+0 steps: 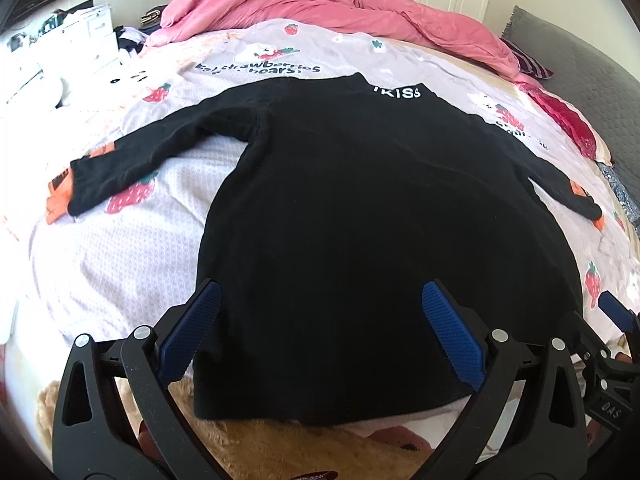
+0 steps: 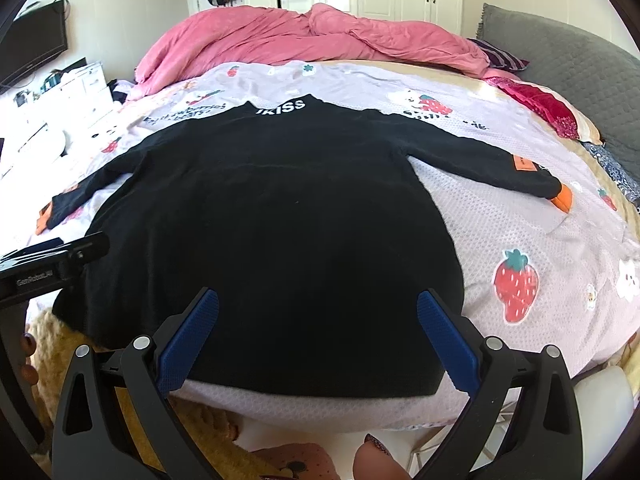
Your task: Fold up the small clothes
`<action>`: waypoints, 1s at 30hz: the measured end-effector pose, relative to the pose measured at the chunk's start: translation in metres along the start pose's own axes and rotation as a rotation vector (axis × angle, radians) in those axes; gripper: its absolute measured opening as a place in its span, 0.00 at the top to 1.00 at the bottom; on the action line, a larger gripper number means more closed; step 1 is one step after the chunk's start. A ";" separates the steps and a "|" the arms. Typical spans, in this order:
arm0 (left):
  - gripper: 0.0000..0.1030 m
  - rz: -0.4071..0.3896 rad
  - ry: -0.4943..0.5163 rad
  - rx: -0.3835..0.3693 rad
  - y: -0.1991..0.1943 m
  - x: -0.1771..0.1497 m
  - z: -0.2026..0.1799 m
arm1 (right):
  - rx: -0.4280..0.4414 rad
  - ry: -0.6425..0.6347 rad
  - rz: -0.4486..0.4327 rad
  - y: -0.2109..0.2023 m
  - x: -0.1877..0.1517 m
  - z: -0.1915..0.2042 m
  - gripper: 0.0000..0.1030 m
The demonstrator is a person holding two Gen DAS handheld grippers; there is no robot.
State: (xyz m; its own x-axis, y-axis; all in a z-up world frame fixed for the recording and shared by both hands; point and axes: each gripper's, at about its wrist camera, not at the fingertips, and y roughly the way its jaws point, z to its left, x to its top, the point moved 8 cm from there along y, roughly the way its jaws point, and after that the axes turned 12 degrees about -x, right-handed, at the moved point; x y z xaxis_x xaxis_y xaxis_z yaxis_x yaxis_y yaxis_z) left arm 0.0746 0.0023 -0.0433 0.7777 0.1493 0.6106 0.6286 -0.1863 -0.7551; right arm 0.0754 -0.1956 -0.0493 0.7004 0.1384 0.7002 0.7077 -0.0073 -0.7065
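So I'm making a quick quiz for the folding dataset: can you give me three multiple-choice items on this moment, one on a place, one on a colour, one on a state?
1. Where does the black sweater lie?
A. On the floor
B. Spread flat on the strawberry-print sheet
C. On the pink duvet

2. What colour are the gripper pads?
A. Blue
B. Red
C. Green

3. What state are the left gripper and right gripper in?
A. Both shut on the hem
B. One shut, one open
C. Both open, holding nothing

Answers:
1 B, the sweater lies with both sleeves out on the printed sheet.
2 A, the ribbed pads are blue in both wrist views.
3 C, each pair of fingers stands wide apart above the sweater's lower part.
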 end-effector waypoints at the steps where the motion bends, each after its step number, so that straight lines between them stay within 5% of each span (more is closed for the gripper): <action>1: 0.08 0.002 0.000 -0.005 0.002 0.003 -0.001 | 0.001 0.007 0.001 0.003 0.004 -0.002 0.04; 30: 0.08 0.026 0.034 -0.066 0.055 0.088 -0.048 | 0.011 0.204 0.094 0.073 0.061 -0.065 0.04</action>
State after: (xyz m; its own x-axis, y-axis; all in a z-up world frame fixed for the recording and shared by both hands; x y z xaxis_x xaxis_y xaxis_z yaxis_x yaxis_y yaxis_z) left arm 0.1775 -0.0416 -0.0203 0.7927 0.1110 0.5994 0.6057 -0.2534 -0.7542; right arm 0.1760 -0.2521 -0.0517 0.7684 -0.0659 0.6366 0.6380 0.0003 -0.7701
